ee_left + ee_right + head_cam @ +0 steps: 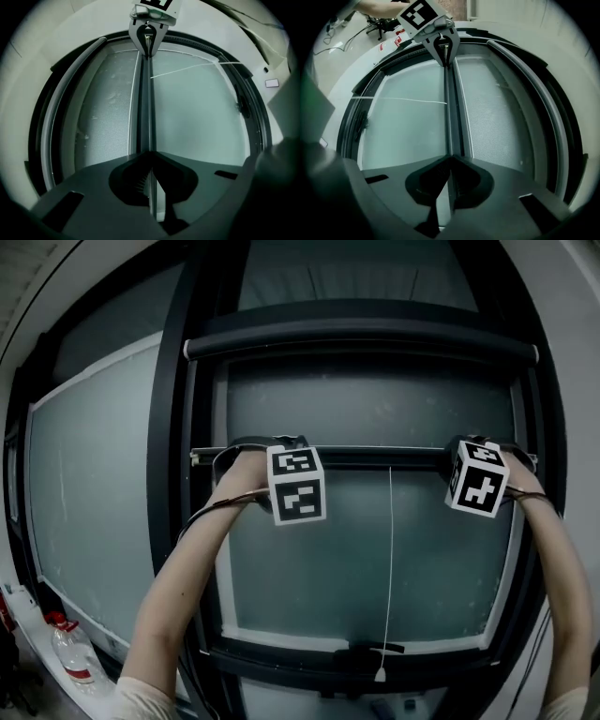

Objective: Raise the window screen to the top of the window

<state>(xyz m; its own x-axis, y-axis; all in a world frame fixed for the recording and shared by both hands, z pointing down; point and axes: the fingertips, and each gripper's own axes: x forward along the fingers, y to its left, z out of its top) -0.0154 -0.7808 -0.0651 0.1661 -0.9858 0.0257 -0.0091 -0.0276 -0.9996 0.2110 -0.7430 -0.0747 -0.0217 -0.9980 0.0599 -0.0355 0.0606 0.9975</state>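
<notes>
Head view shows my left gripper [281, 454] and right gripper [466, 457] on the bottom bar [384, 458] of the window screen [375, 404]. The bar sits about midway up the window frame [169, 427], with one gripper near each end. In both gripper views the jaws are clamped tight on that bar. A cord [390, 568] hangs below it.
</notes>
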